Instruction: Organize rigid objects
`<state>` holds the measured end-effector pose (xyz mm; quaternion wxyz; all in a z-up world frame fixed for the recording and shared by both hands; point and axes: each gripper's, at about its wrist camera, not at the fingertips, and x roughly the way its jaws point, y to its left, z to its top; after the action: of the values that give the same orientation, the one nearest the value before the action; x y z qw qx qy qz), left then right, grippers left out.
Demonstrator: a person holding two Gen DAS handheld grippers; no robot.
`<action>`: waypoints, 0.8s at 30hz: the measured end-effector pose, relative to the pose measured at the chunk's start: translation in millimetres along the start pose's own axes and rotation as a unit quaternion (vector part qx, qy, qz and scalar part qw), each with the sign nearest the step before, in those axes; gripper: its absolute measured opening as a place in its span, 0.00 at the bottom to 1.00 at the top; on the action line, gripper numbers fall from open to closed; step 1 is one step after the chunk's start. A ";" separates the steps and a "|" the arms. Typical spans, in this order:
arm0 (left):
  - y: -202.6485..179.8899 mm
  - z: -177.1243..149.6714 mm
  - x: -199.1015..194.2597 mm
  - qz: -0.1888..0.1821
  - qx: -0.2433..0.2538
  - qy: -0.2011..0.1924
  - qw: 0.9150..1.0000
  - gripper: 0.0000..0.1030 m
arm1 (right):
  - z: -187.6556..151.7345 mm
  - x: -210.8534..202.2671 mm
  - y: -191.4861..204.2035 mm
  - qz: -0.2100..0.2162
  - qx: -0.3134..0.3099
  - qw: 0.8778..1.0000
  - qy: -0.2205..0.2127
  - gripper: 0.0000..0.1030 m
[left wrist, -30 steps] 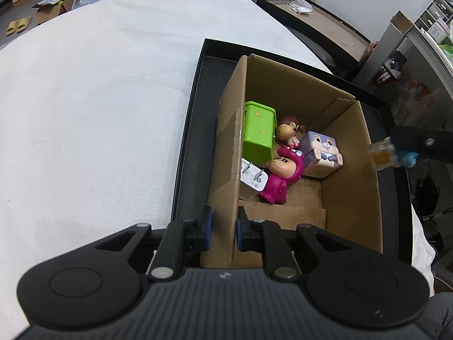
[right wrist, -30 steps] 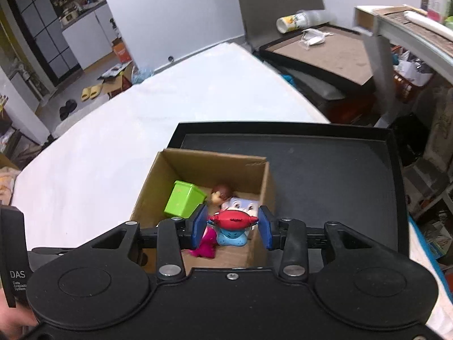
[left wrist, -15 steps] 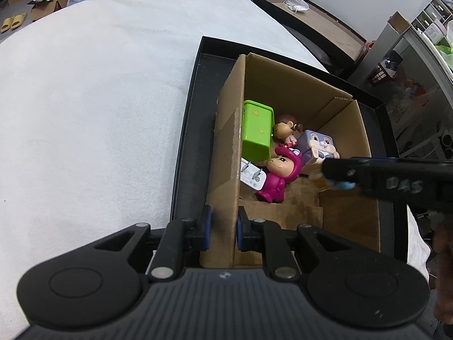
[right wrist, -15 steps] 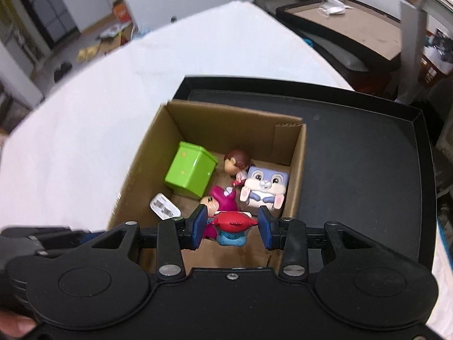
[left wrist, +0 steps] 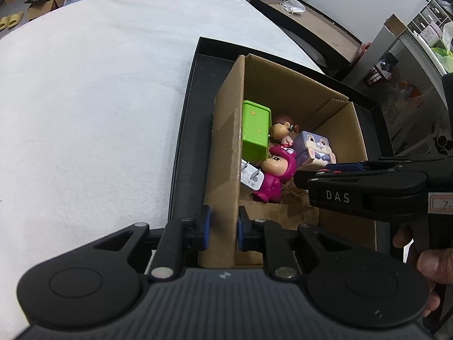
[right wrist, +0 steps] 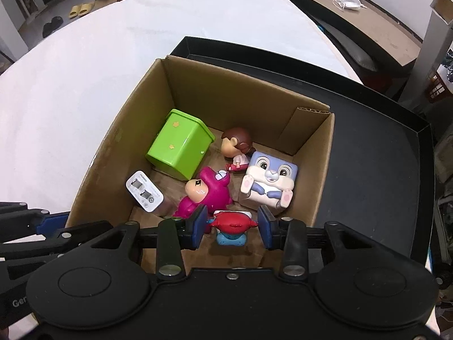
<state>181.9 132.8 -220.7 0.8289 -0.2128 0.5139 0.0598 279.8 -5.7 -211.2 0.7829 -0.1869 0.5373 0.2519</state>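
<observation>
An open cardboard box stands in a black tray. My left gripper is shut on the box's near left wall, one pad on each side. My right gripper is shut on a small red-and-blue toy figure, low over the box's near end. In the box lie a green box, a pink figure, a bunny cube, a brown-haired doll and a white charger.
The tray sits on a white-covered table. A dark side table with a cup and a mask stands at the back right. Shelves and clutter are on the far right. A hand grips the right tool.
My right gripper has come down and in over the box with the toy still between its pads, and the box contents look much nearer. The left gripper has kept its hold on the wall.
</observation>
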 end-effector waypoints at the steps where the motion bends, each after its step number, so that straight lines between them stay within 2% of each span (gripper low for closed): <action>1: 0.2 -0.1 0.1 0.000 -0.001 0.000 1.000 0.16 | 0.8 0.7 0.4 -0.002 0.000 1.000 0.002 0.38; 6: 0.2 1.1 1.9 0.005 -0.008 0.001 1.000 0.16 | 2.1 -4.8 0.3 -0.017 0.003 1.000 -0.002 0.44; 13: -1.5 2.2 0.3 0.007 -0.011 0.003 1.000 0.16 | -1.9 -38.4 -18.5 0.015 0.044 0.998 -0.038 0.56; 15: -1.2 2.2 -2.8 0.009 -0.015 0.005 1.000 0.16 | -6.3 -52.8 -22.6 0.016 0.056 0.997 -0.056 0.77; 17: -3.2 2.6 -7.9 0.009 -0.009 0.002 1.000 0.16 | -11.0 -67.5 -24.8 0.011 0.059 0.995 -0.082 0.83; 21: -6.6 3.5 -20.1 0.018 -0.004 -0.005 1.000 0.16 | -21.7 -87.1 -37.4 0.008 0.086 0.991 -0.103 0.85; 24: -10.9 1.5 -27.4 0.029 0.005 0.004 1.000 0.16 | -32.4 -99.3 -48.4 0.015 0.114 0.987 -0.111 0.86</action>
<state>173.9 126.9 -192.9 0.8258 -0.1935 0.5236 0.0804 255.0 -82.0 -128.7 0.8498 -0.0596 0.4754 0.2199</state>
